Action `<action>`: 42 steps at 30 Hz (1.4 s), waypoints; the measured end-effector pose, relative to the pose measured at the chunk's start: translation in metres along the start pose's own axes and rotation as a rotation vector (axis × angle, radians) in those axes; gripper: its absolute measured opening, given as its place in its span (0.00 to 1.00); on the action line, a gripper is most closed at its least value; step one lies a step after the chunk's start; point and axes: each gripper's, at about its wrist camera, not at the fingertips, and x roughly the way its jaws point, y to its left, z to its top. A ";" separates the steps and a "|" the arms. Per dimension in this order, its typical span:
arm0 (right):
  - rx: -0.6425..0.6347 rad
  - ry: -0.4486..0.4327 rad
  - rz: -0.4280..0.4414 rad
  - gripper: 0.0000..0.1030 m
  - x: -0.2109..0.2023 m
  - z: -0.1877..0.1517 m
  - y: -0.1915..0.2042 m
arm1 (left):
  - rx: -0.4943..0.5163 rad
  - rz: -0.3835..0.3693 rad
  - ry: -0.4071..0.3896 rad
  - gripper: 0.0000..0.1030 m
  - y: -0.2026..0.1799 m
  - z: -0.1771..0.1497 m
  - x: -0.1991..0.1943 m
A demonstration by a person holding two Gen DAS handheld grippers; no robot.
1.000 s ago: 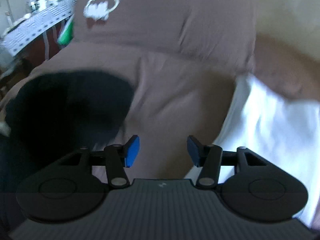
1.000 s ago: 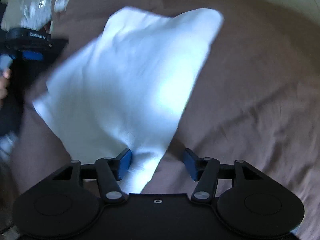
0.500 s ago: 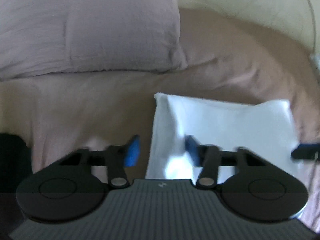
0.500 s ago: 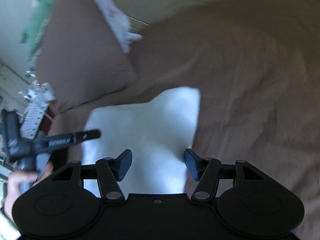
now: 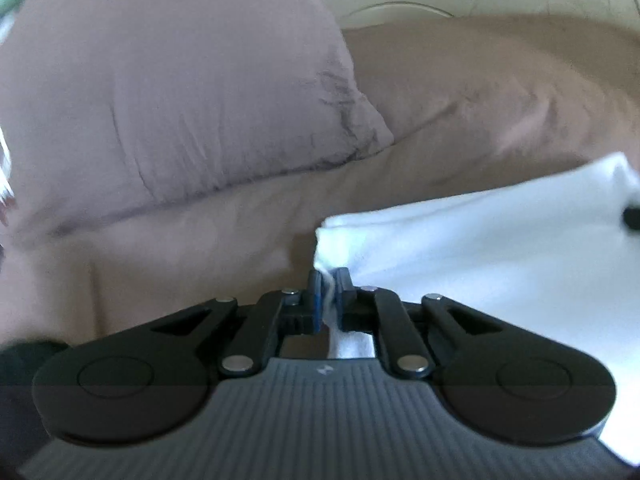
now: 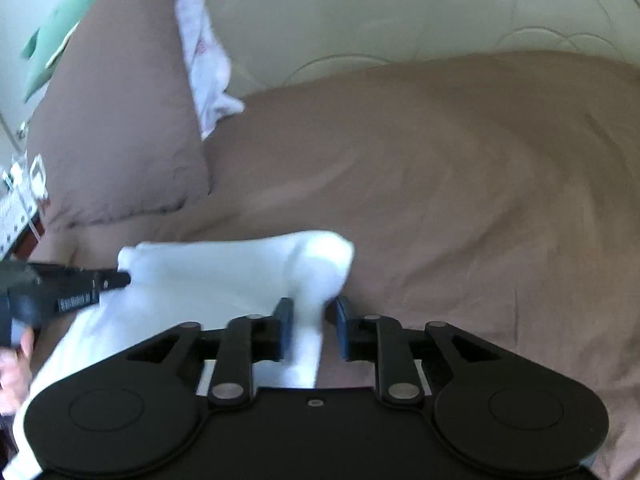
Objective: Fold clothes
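A white garment (image 5: 480, 248) lies on a brown bedsheet (image 5: 460, 92). My left gripper (image 5: 328, 294) is closing, and its blue pads pinch the garment's near left corner. In the right wrist view the garment (image 6: 224, 272) spreads to the left, with a bunched corner standing up between the jaws of my right gripper (image 6: 312, 320). Those jaws are closing; the fold touches the left pad and a gap shows at the right pad. The left gripper (image 6: 120, 278) reaches the garment's far left corner there, held by a hand (image 6: 16, 368).
A large mauve pillow (image 5: 160, 92) leans at the head of the bed, also in the right wrist view as the pillow (image 6: 120, 120). Behind it are a cream headboard (image 6: 360, 12), patterned white fabric (image 6: 204, 52) and green cloth (image 6: 52, 40). A dark garment (image 5: 24, 356) lies low left.
Both grippers swung across the bed to the white garment's corners and came lower. The left jaws went from wide apart to pinching a corner. The right jaws narrowed around a raised fold.
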 end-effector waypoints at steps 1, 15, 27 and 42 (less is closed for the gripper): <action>0.003 -0.002 -0.016 0.24 -0.004 0.001 0.001 | -0.026 0.003 0.003 0.11 0.003 0.001 -0.003; 0.284 0.025 0.219 0.46 -0.081 -0.009 -0.027 | -0.359 -0.009 0.217 0.57 0.041 -0.063 -0.063; 0.047 0.203 0.187 0.55 -0.089 -0.064 0.003 | -0.157 0.317 0.355 0.68 0.036 -0.100 -0.079; 0.094 0.393 0.338 0.61 -0.077 -0.079 -0.003 | -0.666 -0.347 0.486 0.73 0.069 -0.121 -0.136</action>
